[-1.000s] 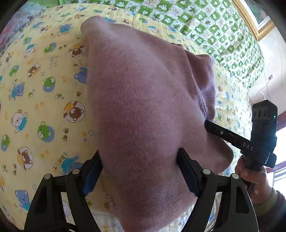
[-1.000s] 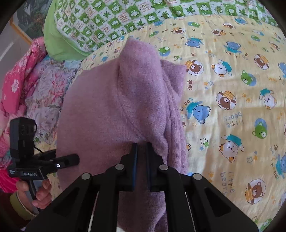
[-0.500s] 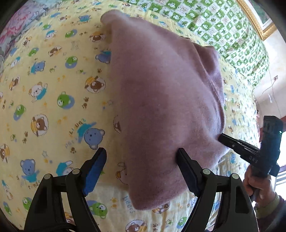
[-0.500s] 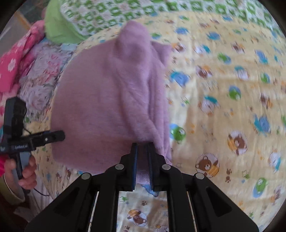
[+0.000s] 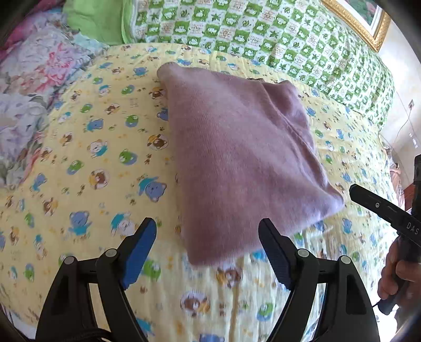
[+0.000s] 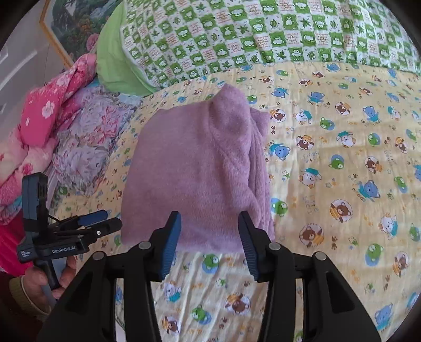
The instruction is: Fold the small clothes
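Observation:
A small mauve knitted garment (image 5: 236, 163) lies folded on the yellow bear-print bedsheet (image 5: 92, 163); it also shows in the right wrist view (image 6: 200, 173). My left gripper (image 5: 208, 247) is open and empty, just short of the garment's near edge. My right gripper (image 6: 209, 244) is open and empty, its jaws either side of the garment's near edge without touching it. The right gripper shows at the right edge of the left wrist view (image 5: 381, 210), and the left gripper shows at the left of the right wrist view (image 6: 105, 221).
A green-and-white checked quilt (image 6: 263, 34) and a green pillow (image 6: 115, 65) lie at the head of the bed. Pink and floral bedding (image 6: 52, 126) is piled at the left. A gold-framed picture (image 5: 363, 23) hangs on the wall.
My right gripper has opened and let go of the garment, which now lies flat on the sheet. Both grippers have pulled back from it.

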Available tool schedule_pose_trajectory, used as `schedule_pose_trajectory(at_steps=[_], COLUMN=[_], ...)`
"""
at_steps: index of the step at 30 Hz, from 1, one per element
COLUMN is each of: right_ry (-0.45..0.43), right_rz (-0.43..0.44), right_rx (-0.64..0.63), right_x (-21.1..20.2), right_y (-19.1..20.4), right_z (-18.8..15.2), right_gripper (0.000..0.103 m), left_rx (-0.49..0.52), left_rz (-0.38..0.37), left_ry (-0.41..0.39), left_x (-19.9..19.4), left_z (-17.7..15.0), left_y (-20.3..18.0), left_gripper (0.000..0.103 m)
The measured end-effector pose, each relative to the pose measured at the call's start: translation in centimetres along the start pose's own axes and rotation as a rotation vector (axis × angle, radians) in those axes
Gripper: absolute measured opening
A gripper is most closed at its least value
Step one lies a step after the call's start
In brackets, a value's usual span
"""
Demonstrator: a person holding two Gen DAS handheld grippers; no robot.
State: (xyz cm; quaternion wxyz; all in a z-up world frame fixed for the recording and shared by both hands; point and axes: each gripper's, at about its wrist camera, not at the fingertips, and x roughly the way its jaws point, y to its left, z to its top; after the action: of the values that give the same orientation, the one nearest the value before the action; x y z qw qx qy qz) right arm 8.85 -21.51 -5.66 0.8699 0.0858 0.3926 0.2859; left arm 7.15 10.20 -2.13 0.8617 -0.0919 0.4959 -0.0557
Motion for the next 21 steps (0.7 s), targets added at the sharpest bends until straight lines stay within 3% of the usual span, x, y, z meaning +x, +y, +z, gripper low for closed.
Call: schedule_pose_trajectory(at_steps=[10,21], right_ry=[-0.002,0.011], right_rz=[-0.023,0.029], right_rx=[-0.067,-0.124], right_x=[-1.6,-3.2], right_y=[1.6,1.7], right_z=[-2.8,-4.5], right_gripper=[0.07,0.077], left_rx=[-0.012,-0.018], left_rz=[0.089,0.137], left_ry=[-0.048,-0.05], left_x=[-2.7,-5.1], left_z=[-4.0,-5.5], left_y=[-0.3,-1.8], left_gripper=[0.081,0.081])
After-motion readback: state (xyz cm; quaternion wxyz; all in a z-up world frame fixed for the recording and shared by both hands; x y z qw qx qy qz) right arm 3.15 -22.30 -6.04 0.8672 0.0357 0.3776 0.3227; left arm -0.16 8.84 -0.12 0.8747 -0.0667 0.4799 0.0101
